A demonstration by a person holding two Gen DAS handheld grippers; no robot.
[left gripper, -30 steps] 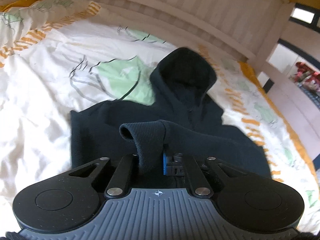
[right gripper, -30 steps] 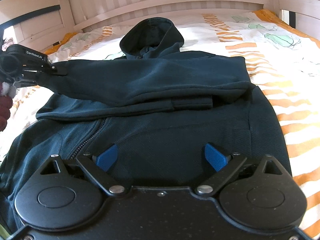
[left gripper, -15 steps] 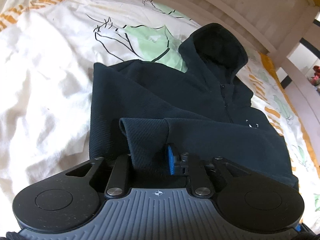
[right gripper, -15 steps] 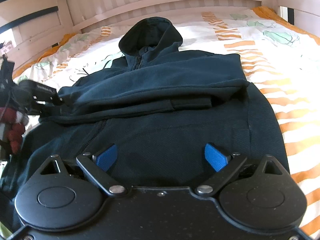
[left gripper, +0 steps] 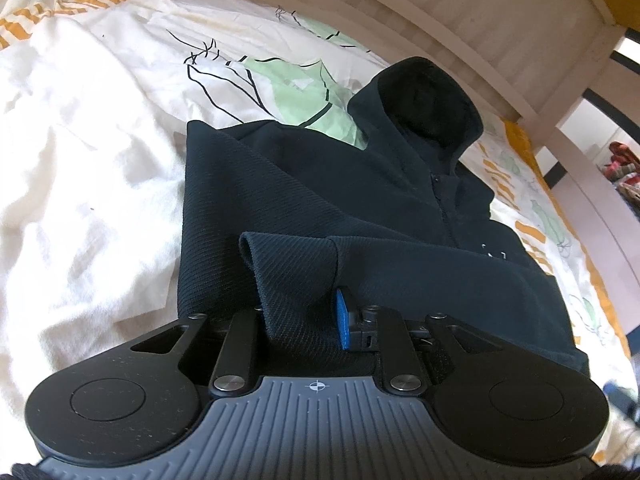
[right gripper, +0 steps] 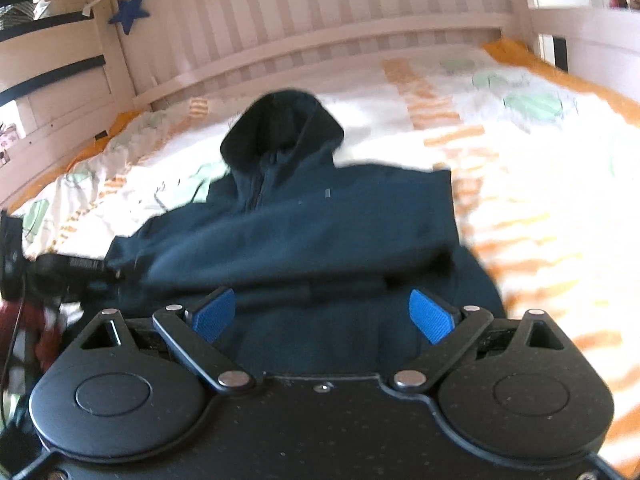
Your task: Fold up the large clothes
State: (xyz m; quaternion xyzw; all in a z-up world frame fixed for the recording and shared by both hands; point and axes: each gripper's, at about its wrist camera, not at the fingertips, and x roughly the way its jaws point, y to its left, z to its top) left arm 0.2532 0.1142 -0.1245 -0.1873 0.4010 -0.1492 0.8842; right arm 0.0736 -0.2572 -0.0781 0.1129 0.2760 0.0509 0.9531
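Observation:
A dark navy zip hoodie (left gripper: 360, 208) lies face up on the bed, hood (left gripper: 428, 104) toward the headboard. One sleeve is folded across the chest (right gripper: 280, 248). My left gripper (left gripper: 304, 320) sits low at the hoodie's left side, shut on that sleeve's ribbed cuff (left gripper: 292, 272). Cloth hides the left finger; the right blue pad (left gripper: 341, 316) rests against the cloth. In the right wrist view the left gripper (right gripper: 100, 268) shows at the sleeve's end. My right gripper (right gripper: 322, 316) hangs open over the hoodie's lower body, nothing between its blue pads. That view is blurred.
The bedsheet (left gripper: 80, 160) is white with green leaves and orange stripes, rumpled on the left. A slatted white headboard (right gripper: 360, 20) and side rail (left gripper: 520, 80) close the bed in. A blue star (right gripper: 128, 12) hangs on the post. Something red (right gripper: 24, 328) shows at the left edge.
My left gripper came down with the cuff, and the sleeve now lies across the hoodie's chest. My right gripper rose and drew back from the hoodie; its view has blurred.

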